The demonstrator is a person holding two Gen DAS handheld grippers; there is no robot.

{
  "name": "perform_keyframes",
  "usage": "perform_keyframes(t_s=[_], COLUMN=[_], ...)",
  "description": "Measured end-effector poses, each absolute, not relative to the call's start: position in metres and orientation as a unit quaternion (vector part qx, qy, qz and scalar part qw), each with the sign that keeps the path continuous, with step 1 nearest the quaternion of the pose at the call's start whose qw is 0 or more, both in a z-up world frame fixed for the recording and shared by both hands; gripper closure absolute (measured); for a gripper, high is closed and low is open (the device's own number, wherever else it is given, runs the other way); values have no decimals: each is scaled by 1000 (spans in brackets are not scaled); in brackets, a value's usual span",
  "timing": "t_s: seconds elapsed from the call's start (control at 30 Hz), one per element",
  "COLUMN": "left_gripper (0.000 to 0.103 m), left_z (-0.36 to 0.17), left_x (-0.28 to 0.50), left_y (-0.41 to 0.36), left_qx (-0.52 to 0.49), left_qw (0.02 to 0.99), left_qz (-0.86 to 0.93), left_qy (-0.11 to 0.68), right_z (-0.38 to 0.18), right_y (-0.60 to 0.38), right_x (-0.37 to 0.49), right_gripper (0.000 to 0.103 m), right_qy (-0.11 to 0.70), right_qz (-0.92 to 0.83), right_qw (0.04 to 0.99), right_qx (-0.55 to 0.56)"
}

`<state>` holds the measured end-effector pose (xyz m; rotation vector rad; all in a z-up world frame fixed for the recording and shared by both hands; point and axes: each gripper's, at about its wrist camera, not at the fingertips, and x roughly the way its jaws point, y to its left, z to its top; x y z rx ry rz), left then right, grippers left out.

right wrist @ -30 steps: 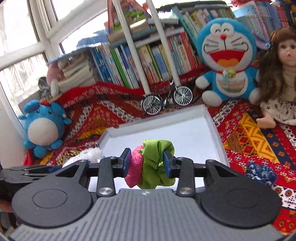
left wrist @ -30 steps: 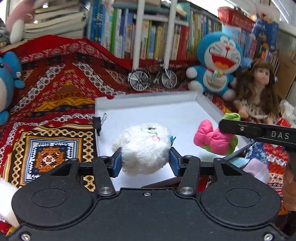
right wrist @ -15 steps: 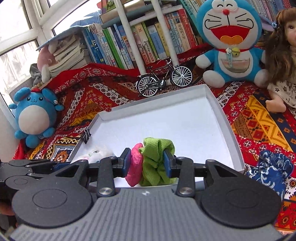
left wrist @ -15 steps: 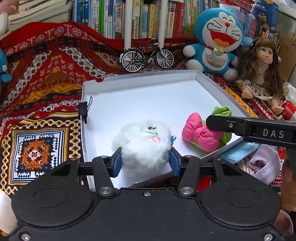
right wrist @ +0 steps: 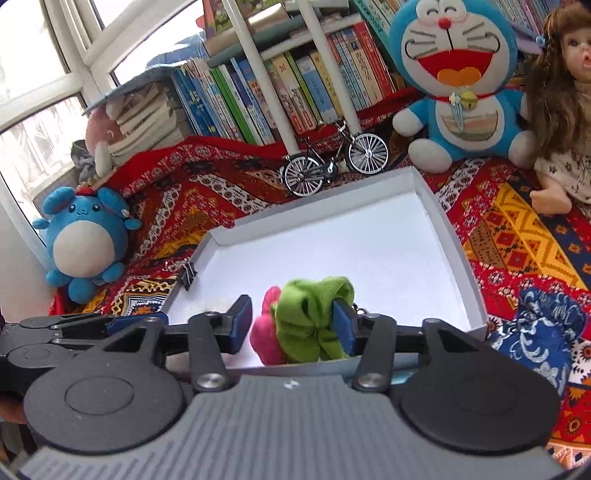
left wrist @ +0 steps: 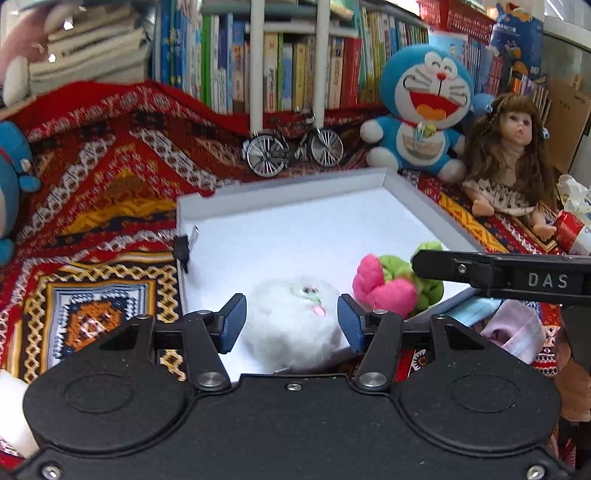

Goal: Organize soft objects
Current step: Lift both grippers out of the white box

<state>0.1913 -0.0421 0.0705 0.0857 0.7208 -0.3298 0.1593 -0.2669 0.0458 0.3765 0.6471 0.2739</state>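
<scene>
Currently | left gripper (left wrist: 291,322): jaws spread, fluffy white plush ball (left wrist: 293,323) between, released | right gripper (right wrist: 291,326): jaws spread, pink-and-green fabric scrunchie (right wrist: 303,326) against right pad | both over shallow white cardboard tray (right wrist: 448,236)

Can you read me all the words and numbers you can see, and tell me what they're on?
"DAS": white letters on the black arm of the right gripper, seen from the left wrist camera.
Book spines on the shelf: printed titles, too small and blurred to read.
Blue box above the books: print too blurred to read.
Red-and-white packet at the right edge: letters cut off, unreadable.
</scene>
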Motion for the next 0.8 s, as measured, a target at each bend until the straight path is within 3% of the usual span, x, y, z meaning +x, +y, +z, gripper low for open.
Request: perform_keyframes(t_s=[0.4,0.8], left_gripper=[28,26], left_z=[93,73], left_x=[133,87], left_y=[-14,18], left_qx=[26,3], left_qw=[946,951], left_qz=[-150,-124], left_qy=[288,285], right_z=[67,53], right_y=[-276,-276], right_x=[99,35], right_gripper=[21,15], right_qy=[249,217], right_qz=[141,121], right_qw=[948,968], right_qx=[137,46])
